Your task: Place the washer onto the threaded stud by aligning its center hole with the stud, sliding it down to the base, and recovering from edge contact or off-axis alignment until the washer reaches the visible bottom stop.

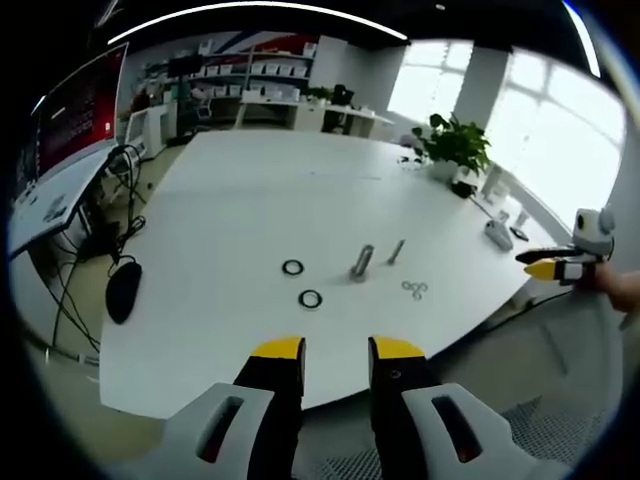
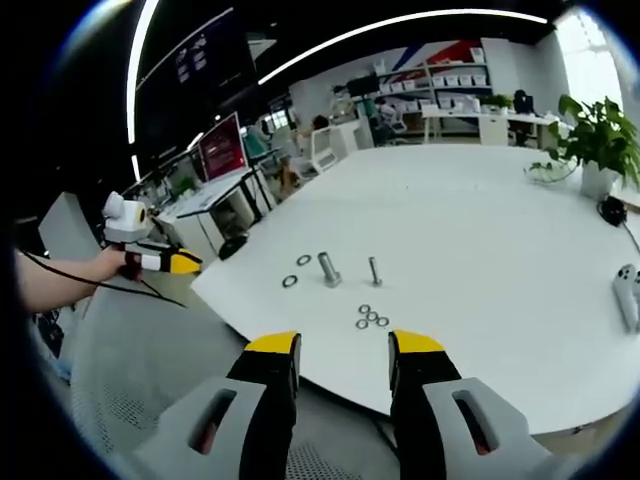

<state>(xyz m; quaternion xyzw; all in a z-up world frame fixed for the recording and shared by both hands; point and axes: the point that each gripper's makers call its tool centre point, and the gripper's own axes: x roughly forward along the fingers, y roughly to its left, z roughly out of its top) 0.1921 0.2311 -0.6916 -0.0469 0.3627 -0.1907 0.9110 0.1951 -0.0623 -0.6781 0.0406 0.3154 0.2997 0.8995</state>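
Left gripper jaws parted with an empty gap, held off the near edge of the white table. On the table, left to right in the left gripper view: two dark ring washers, thick upright metal threaded stud, thinner bolt, cluster of small silver washers. Right gripper likewise parted and empty, off the table edge; in its view the dark washers lie left of the stud.
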